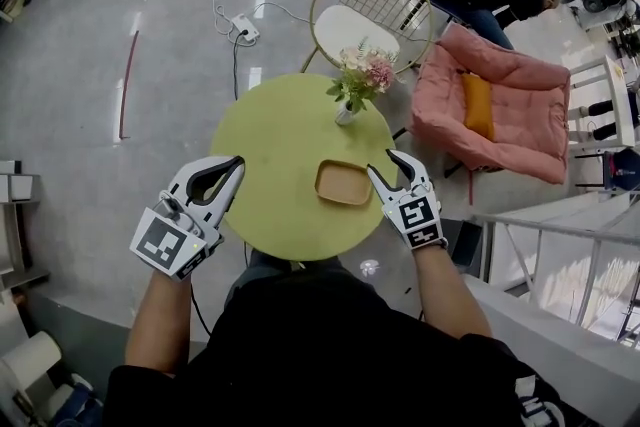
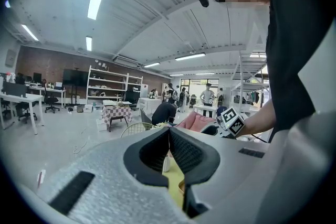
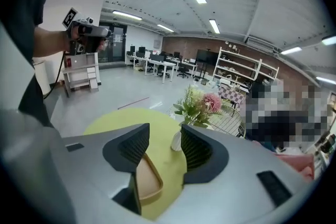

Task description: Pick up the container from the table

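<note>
The container (image 1: 344, 182) is a shallow tan tray lying on the round yellow-green table (image 1: 270, 145), near its right edge. My right gripper (image 1: 383, 165) hovers just right of the tray, open, with nothing between its fingers. In the right gripper view the tray (image 3: 147, 181) lies below the left jaw of the right gripper (image 3: 164, 136), partly hidden by it. My left gripper (image 1: 237, 165) hangs over the table's left edge, shut and empty, well apart from the tray. In the left gripper view the tips of the left gripper (image 2: 169, 131) meet.
A white vase of flowers (image 1: 358, 83) stands at the table's far edge, beyond the tray. Behind the table are a wire chair (image 1: 365, 10) and a pink armchair (image 1: 495, 100). A power strip (image 1: 243, 27) lies on the floor. A white railing (image 1: 560, 245) runs at the right.
</note>
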`<state>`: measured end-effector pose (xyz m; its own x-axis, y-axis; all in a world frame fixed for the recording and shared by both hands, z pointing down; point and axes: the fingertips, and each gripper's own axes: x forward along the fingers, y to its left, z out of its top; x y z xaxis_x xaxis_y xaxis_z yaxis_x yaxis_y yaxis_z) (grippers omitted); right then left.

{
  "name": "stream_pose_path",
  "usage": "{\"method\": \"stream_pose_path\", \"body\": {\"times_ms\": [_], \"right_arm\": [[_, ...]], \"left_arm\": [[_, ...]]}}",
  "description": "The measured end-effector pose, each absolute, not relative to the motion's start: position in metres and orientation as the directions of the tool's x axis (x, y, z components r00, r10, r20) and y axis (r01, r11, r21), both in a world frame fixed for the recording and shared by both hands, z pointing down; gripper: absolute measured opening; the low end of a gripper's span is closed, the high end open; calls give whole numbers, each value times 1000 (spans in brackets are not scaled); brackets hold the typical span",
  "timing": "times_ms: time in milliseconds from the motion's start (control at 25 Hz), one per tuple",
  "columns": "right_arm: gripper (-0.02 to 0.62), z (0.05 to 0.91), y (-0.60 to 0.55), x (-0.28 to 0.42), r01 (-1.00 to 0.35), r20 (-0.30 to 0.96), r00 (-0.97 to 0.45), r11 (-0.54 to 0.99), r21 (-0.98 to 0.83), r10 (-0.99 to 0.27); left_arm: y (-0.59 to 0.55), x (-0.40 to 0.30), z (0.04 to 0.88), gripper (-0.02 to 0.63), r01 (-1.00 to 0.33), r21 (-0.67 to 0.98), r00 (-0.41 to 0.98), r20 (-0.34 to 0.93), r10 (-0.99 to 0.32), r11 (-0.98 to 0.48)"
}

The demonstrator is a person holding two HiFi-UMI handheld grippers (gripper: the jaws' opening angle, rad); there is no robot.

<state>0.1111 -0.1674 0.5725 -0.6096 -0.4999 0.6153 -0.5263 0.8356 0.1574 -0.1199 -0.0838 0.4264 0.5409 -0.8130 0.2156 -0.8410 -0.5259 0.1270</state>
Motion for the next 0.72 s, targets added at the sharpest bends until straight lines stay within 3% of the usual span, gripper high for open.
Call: {"method": "stream_pose_path", "body": {"times_ms": [720], "right_arm": [[225,644,-142,98,-420,709,-572,890,179,-412]], "left_arm": [[-88,-125,448,17,-842,134,539,258,-802,-523]]}}
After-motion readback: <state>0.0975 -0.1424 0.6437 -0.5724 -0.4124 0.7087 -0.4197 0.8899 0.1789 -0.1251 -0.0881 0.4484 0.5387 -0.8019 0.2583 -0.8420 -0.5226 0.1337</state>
